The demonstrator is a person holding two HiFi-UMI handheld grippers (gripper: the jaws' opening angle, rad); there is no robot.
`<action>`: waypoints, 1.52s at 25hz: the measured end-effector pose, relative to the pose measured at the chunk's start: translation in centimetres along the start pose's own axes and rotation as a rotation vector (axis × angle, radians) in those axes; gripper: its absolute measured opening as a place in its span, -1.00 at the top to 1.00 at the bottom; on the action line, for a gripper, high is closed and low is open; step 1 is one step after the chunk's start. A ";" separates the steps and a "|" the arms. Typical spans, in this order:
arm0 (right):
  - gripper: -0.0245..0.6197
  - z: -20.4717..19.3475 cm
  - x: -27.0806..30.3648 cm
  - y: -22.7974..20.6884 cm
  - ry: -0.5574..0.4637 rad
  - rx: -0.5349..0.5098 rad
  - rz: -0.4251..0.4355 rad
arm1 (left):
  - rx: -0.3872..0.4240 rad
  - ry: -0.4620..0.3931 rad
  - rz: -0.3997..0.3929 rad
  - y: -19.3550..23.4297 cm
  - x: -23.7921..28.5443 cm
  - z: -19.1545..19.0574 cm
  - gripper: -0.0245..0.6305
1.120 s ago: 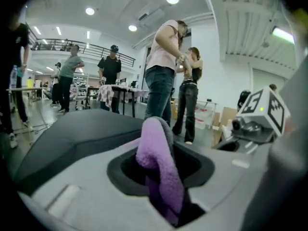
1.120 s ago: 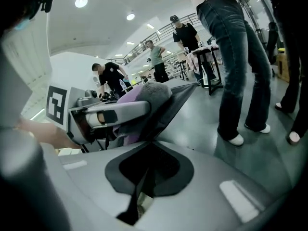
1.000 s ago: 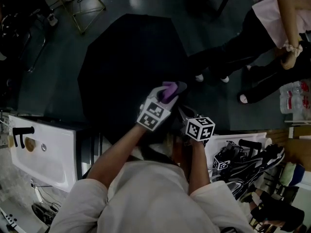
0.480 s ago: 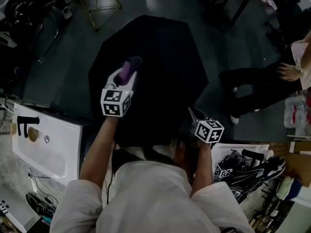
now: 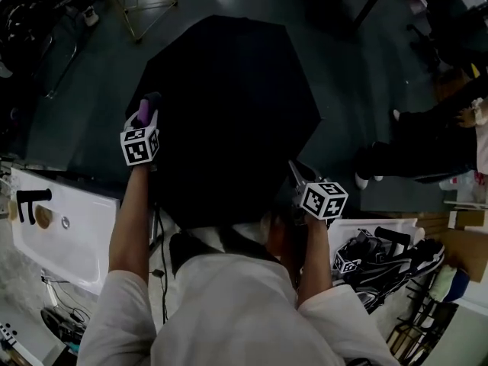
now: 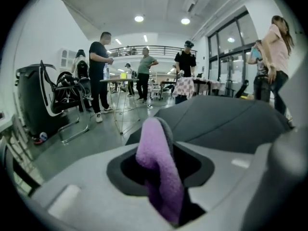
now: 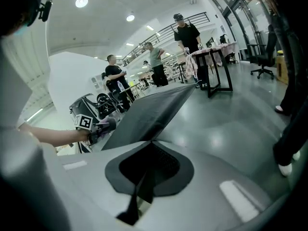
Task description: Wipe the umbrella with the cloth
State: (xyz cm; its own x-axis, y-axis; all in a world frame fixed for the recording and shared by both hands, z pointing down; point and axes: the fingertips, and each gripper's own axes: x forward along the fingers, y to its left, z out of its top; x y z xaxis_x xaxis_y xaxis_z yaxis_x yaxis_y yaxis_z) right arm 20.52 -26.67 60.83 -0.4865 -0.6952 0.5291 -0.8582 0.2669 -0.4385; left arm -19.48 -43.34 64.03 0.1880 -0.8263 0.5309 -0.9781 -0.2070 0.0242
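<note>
Left gripper (image 5: pixel 147 107), clamping purple cloth (image 5: pixel 143 113), swept from frame centre to black umbrella (image 5: pixel 229 105) left edge; right gripper (image 5: pixel 296 175) pinches rim. Wiping probably partway.

You wear a pale, off-white short-sleeved shirt (image 5: pixel 229 315) of soft fabric, its loose sleeves (image 5: pixel 114 319) ending above the elbow. A dark band (image 5: pixel 229 242), collar or strap, lies at the neck. Your left gripper (image 5: pixel 147 105) has a light grey moulded shell with a dark, rounded recess round its jaws, and it bears a white cube (image 5: pixel 139 145) printed with black square markers. Your right gripper (image 5: pixel 293 168) is built alike: grey shell, dark recess, small pale rectangular patches to either side, and its own marker cube (image 5: pixel 322 200). A thin dark cable (image 5: pixel 162 273) hangs beside your left sleeve.
</note>
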 end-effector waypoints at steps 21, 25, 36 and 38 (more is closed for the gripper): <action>0.90 0.2 0.8 1.0 0.007 -0.040 0.052 | -0.061 -0.003 -0.148 -10.0 0.3 -1.1 0.50; 0.90 0.4 0.5 1.0 -0.005 -0.033 0.050 | -0.055 -0.018 -0.217 -14.0 -0.4 -0.1 0.51; 0.90 1.0 0.3 1.2 -0.024 -0.026 0.057 | -0.049 -0.046 -0.379 -23.1 -2.9 1.9 0.51; 0.90 1.0 0.1 1.1 -0.025 -0.026 0.061 | -0.051 -0.049 -0.406 -24.5 -3.4 2.1 0.51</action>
State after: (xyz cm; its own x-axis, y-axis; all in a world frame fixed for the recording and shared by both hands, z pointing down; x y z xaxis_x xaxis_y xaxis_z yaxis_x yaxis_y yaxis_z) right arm 19.71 -27.11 59.66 -0.5339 -0.6939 0.4832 -0.8313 0.3259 -0.4503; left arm 4.00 -36.56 59.88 0.5622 -0.7071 0.4288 -0.8266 -0.4962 0.2656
